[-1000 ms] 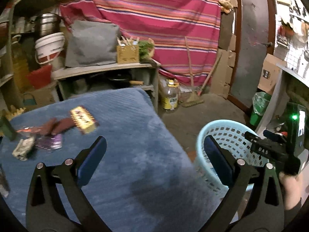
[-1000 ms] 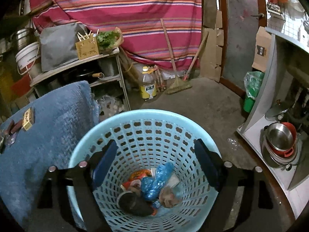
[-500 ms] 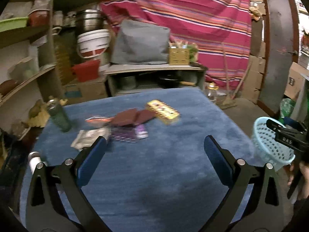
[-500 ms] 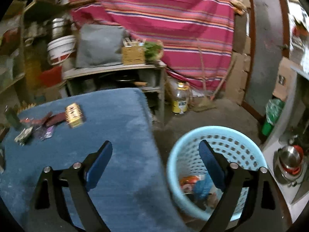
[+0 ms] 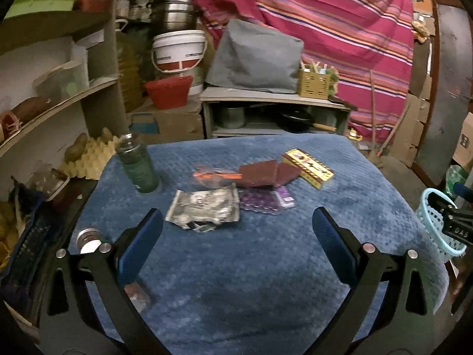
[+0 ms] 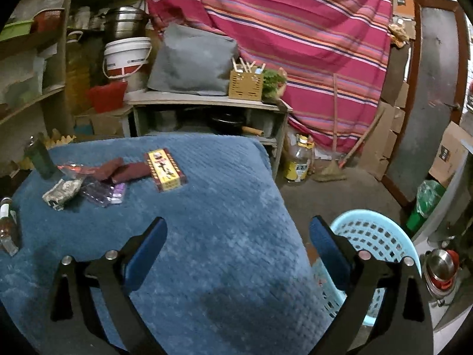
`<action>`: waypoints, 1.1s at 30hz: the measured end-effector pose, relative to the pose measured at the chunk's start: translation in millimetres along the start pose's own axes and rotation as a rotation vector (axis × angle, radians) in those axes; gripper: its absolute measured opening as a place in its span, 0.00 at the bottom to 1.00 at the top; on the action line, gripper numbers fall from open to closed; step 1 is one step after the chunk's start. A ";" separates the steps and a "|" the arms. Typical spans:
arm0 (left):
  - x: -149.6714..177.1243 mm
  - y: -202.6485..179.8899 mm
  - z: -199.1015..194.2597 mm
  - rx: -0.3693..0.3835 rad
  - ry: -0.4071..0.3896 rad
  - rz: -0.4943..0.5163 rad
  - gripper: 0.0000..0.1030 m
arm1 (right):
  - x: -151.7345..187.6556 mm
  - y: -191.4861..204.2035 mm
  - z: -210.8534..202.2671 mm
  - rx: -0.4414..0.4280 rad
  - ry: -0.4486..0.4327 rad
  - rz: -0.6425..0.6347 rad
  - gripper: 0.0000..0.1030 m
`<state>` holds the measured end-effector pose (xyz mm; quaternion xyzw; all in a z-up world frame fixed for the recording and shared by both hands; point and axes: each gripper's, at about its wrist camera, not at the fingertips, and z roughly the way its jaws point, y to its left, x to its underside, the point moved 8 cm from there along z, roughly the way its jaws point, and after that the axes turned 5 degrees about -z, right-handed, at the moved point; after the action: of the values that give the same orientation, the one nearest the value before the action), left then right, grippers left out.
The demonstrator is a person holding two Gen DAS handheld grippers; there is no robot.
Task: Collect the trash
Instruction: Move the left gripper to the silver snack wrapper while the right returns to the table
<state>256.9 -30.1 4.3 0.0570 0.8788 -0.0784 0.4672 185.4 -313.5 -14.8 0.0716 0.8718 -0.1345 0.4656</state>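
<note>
From the left wrist: left gripper (image 5: 236, 236) above the blue blanket (image 5: 266, 281), fingers wide apart and empty; silver wrapper (image 5: 204, 207), purple packet (image 5: 266, 202), maroon pouch (image 5: 266, 173) and yellow box (image 5: 307, 168) clustered ahead, green bottle (image 5: 137, 164) upright to their left. From the right wrist: right gripper (image 6: 238, 247) likewise spread and empty over the blanket's right edge, blue basket (image 6: 375, 236) on the floor just beside it, the same trash well apart at far left.

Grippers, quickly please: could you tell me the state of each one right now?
Left gripper: open, holding nothing, above the blue blanket.
Right gripper: open, holding nothing, between the blanket and the basket.
</note>
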 end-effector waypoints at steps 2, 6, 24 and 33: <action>-2.0 7.6 9.7 -0.008 0.014 -0.021 0.95 | -6.7 6.4 2.8 -0.008 -0.011 -0.012 0.92; -4.4 14.3 26.8 -0.042 0.023 -0.042 0.95 | -16.9 20.2 17.9 -0.031 -0.021 -0.049 0.92; 36.0 17.5 116.3 -0.099 0.148 -0.028 0.95 | -10.7 40.9 112.2 -0.099 0.040 -0.026 0.92; 35.6 30.6 144.4 -0.153 0.161 -0.014 0.95 | 0.9 38.8 130.7 -0.123 0.079 0.003 0.92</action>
<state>359.7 -26.6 -107.5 0.0214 0.9172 -0.0095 0.3977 298.2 -316.0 -91.4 0.0496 0.8960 -0.0771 0.4344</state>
